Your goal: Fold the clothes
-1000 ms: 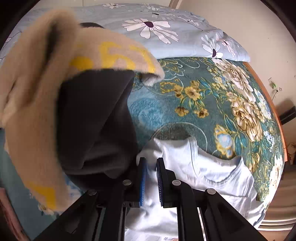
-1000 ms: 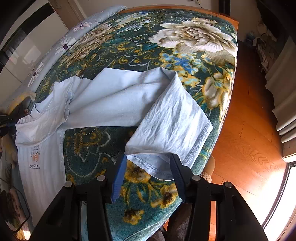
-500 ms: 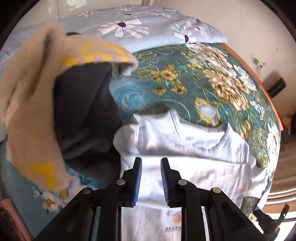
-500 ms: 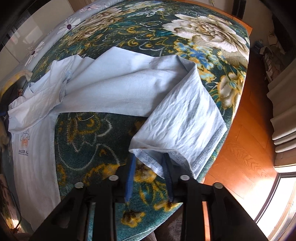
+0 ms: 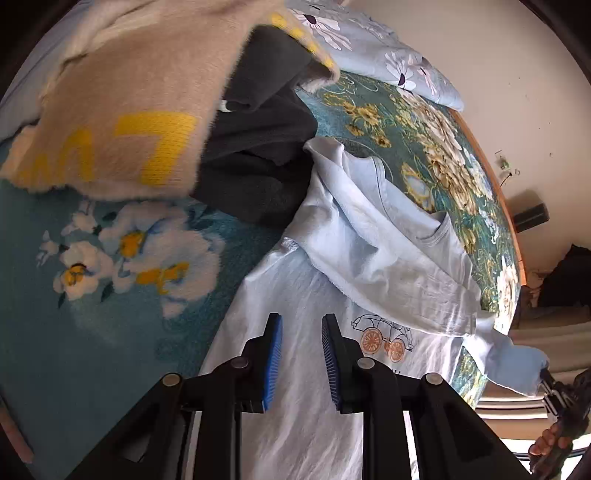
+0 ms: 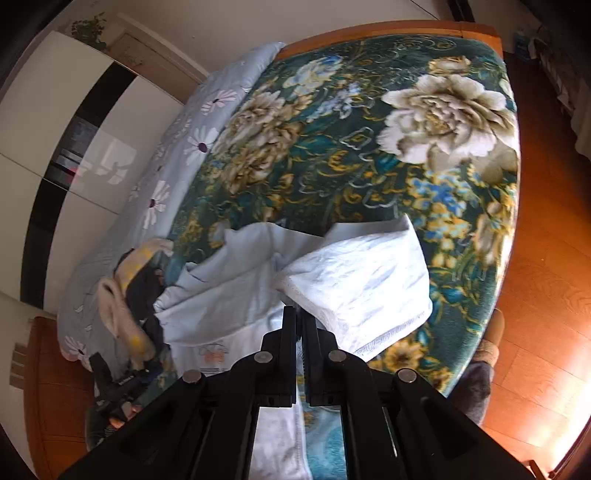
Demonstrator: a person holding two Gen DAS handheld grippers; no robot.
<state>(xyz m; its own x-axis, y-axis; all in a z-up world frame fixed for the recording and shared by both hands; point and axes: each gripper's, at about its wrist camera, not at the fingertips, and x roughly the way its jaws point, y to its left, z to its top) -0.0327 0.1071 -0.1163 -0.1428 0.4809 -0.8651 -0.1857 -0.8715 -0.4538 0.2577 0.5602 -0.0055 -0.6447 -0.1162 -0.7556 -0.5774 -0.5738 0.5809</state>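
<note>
A pale blue T-shirt [image 5: 373,254] with a small car print [image 5: 384,332] lies on the floral bed cover. My left gripper [image 5: 298,326] hovers open just above the shirt's chest, nothing between its blue pads. My right gripper [image 6: 298,317] is shut on the shirt's hem corner [image 6: 354,288], lifted and carried over the rest of the shirt [image 6: 229,291]. In the left wrist view that held corner [image 5: 517,369] shows at the far right, with the other gripper and a hand below it.
A beige fleece with yellow letters [image 5: 122,110] and a dark garment [image 5: 258,147] are heaped left of the shirt. Pale flowered pillows [image 6: 177,166] line the bed head. The bed's wooden edge [image 6: 369,33] and an orange floor [image 6: 546,258] lie to the right.
My right gripper closed on the hem corner and raised it across the shirt. My left gripper drew back over the chest toward the car print and stayed open.
</note>
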